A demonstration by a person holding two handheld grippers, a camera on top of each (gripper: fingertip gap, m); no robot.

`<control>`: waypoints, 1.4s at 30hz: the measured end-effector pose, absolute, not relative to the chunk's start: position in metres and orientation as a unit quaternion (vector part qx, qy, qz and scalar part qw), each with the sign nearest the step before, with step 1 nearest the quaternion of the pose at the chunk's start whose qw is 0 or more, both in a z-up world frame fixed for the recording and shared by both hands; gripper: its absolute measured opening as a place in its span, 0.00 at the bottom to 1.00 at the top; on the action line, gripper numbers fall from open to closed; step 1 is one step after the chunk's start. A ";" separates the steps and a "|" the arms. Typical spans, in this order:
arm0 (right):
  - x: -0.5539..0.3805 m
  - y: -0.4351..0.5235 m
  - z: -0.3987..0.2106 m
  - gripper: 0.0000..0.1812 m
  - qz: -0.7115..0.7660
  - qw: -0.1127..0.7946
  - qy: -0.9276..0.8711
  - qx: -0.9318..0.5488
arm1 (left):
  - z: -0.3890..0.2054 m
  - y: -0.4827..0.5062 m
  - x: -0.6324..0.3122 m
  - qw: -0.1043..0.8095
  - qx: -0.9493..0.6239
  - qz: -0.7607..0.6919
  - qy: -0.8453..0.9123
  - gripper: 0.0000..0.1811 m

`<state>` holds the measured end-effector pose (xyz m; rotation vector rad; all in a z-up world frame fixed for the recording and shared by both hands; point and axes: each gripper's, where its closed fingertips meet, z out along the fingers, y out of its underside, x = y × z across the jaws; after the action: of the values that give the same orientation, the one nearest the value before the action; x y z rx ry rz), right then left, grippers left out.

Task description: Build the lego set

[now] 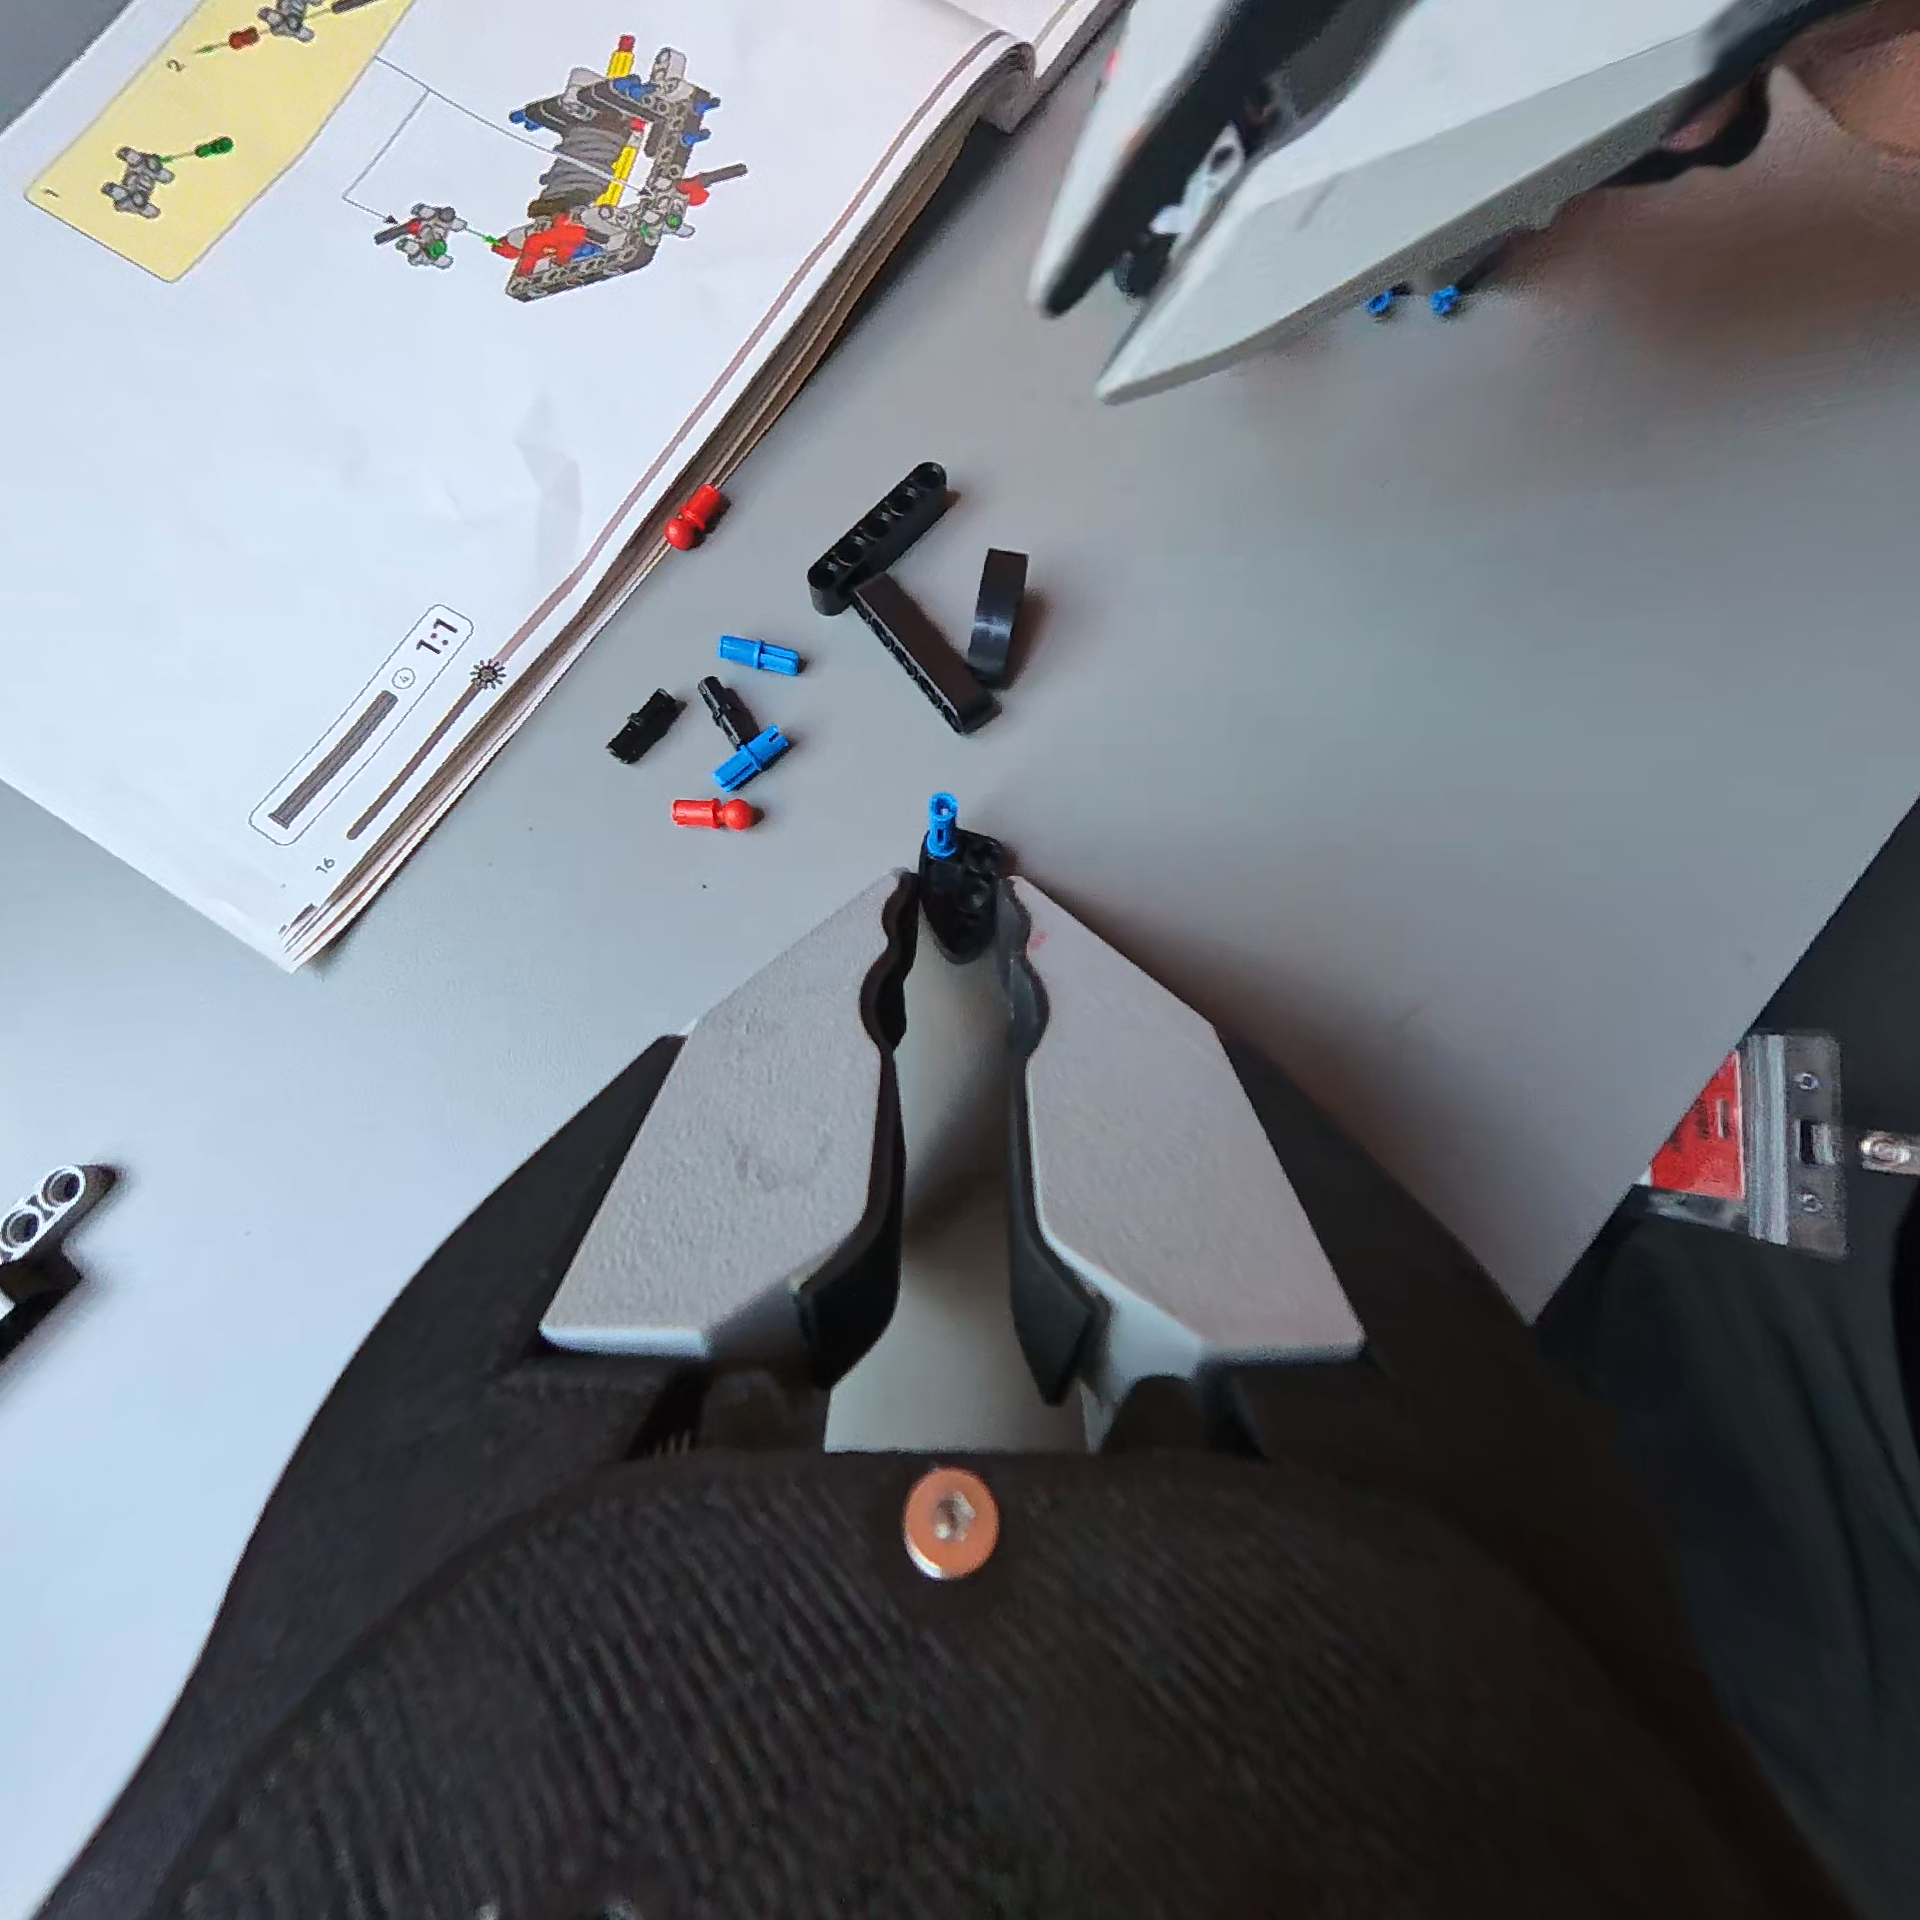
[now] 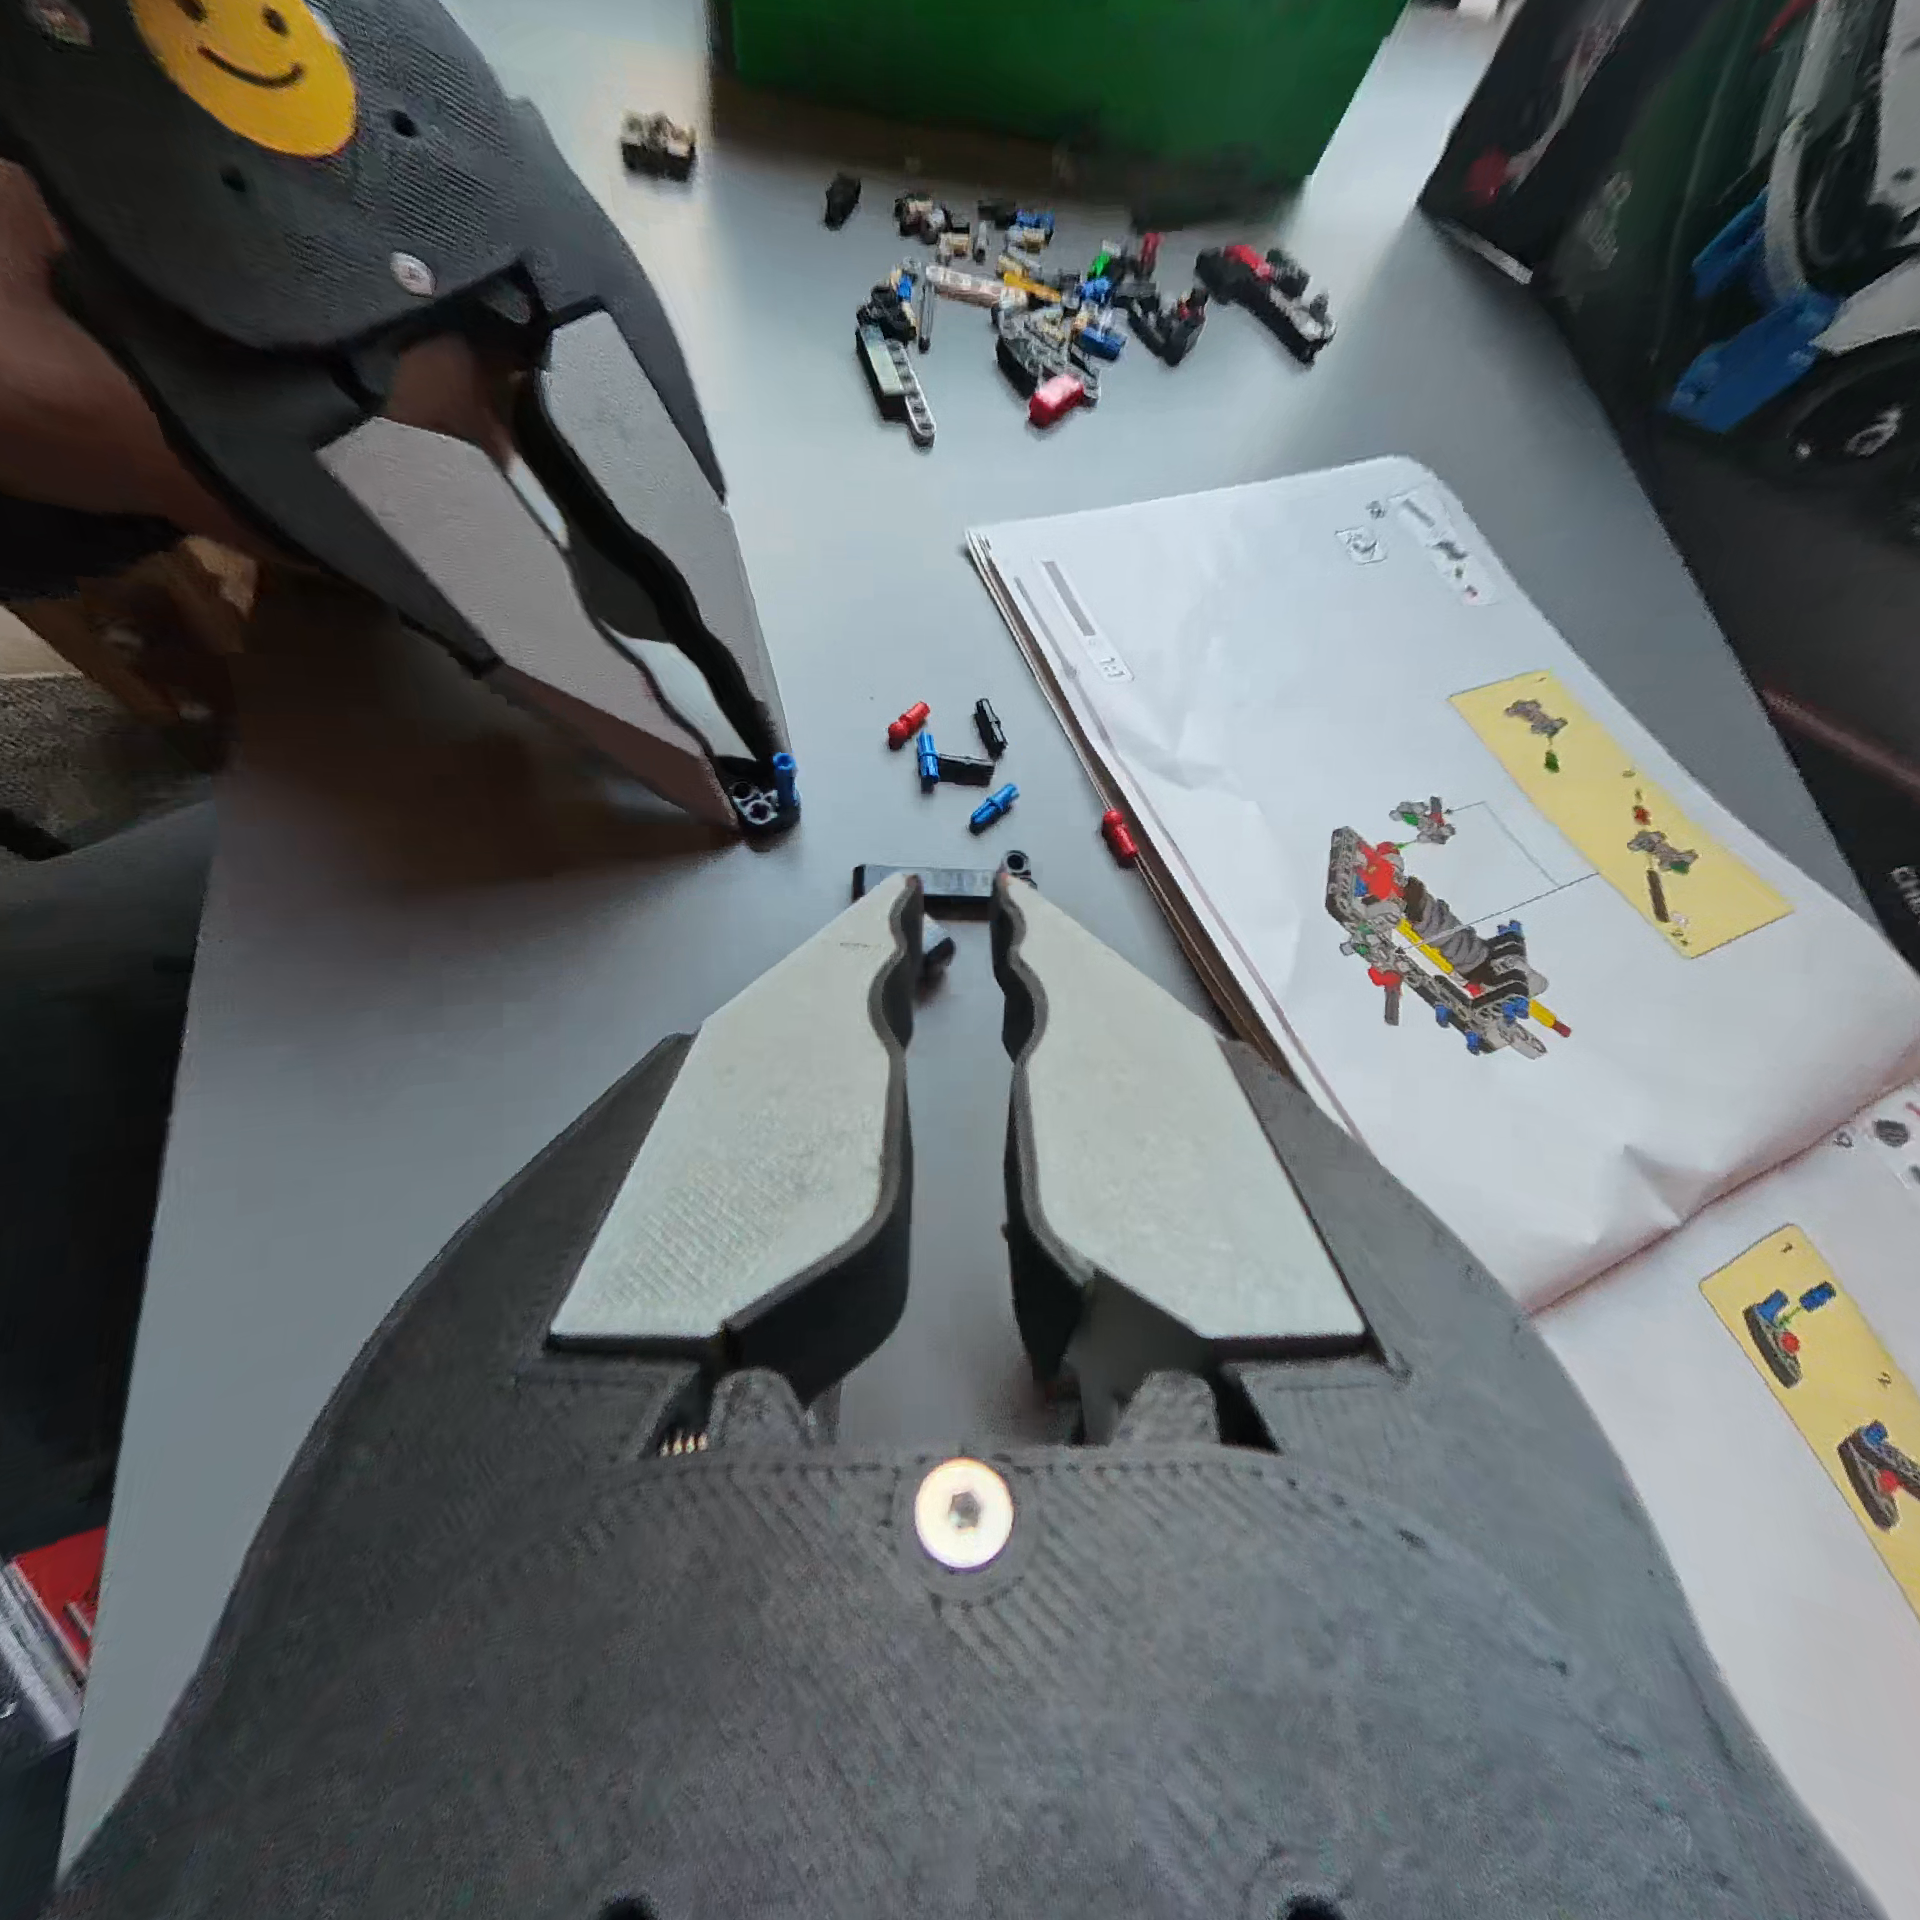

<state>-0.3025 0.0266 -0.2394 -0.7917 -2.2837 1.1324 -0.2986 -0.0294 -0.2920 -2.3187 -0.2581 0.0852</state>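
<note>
Okay, I'm gripping a small black piece (image 1: 961, 899) with a blue pin (image 1: 941, 826) in the left tool (image 1: 958, 891), low over the tabletop (image 1: 1351, 675). The right tool (image 2: 954, 885) is hanging open above a black beam (image 2: 951, 883), near the open instruction booklet (image 2: 1299, 727).

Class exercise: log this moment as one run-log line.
left gripper: shut on small black holed lego piece with blue pin | right gripper: open, empty, over black lego beam
</note>
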 end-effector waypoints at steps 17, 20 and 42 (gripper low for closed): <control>-0.349 0.001 -0.292 0.09 0.277 0.128 -0.874 -0.378 | -0.291 -0.054 -0.297 0.394 -0.901 0.051 -0.177 0.16; -0.353 -0.002 -0.293 0.08 0.281 0.130 -0.872 -0.378 | -0.291 -0.055 -0.295 0.395 -0.901 0.054 -0.172 0.16; -0.313 -0.018 -0.184 0.01 0.647 -0.045 -0.681 -0.340 | -0.225 -0.022 -0.293 0.507 -0.836 0.063 -0.202 0.16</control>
<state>-0.3133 -0.0183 -0.1842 -1.1006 -2.2034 2.0920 -0.2932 -0.0222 -0.2249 -2.0144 -0.4861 0.1520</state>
